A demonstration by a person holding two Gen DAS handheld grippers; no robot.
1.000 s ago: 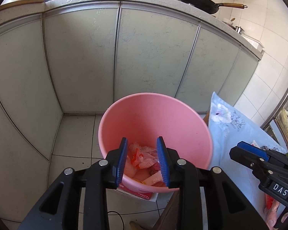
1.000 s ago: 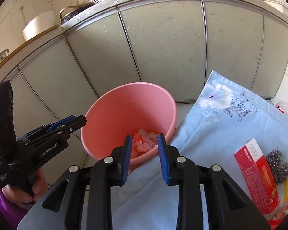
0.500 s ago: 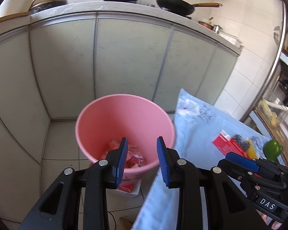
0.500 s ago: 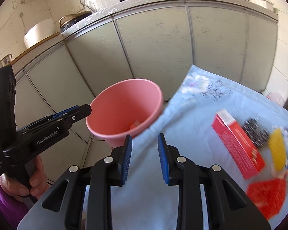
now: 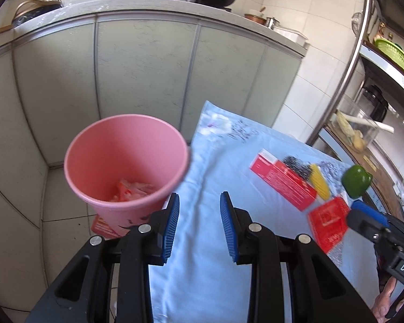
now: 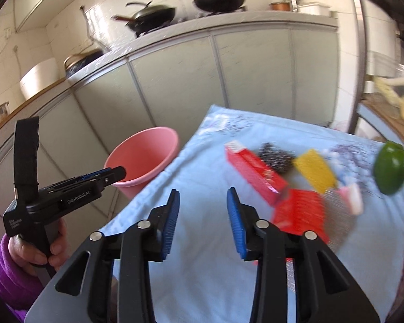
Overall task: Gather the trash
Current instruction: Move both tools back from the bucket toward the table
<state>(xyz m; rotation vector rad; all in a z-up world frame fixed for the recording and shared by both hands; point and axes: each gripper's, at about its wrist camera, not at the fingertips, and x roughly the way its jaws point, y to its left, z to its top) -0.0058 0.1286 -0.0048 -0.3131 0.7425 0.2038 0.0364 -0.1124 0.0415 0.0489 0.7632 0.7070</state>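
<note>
Trash lay on the blue cloth (image 5: 210, 255): a red box (image 5: 282, 179) and a flat red packet (image 5: 328, 222), well apart from the pink bin (image 5: 126, 161). The left gripper (image 5: 199, 224) and right gripper (image 6: 203, 222) both had fingers wide apart, holding nothing. The box looked light and stiff, so pinching its long sides should work; the packet seemed thin and slippery.

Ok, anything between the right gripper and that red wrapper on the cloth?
Nothing visible. The right gripper is open over bare blue cloth, and the red wrapper lies just ahead to its right, with only cloth between.
</note>
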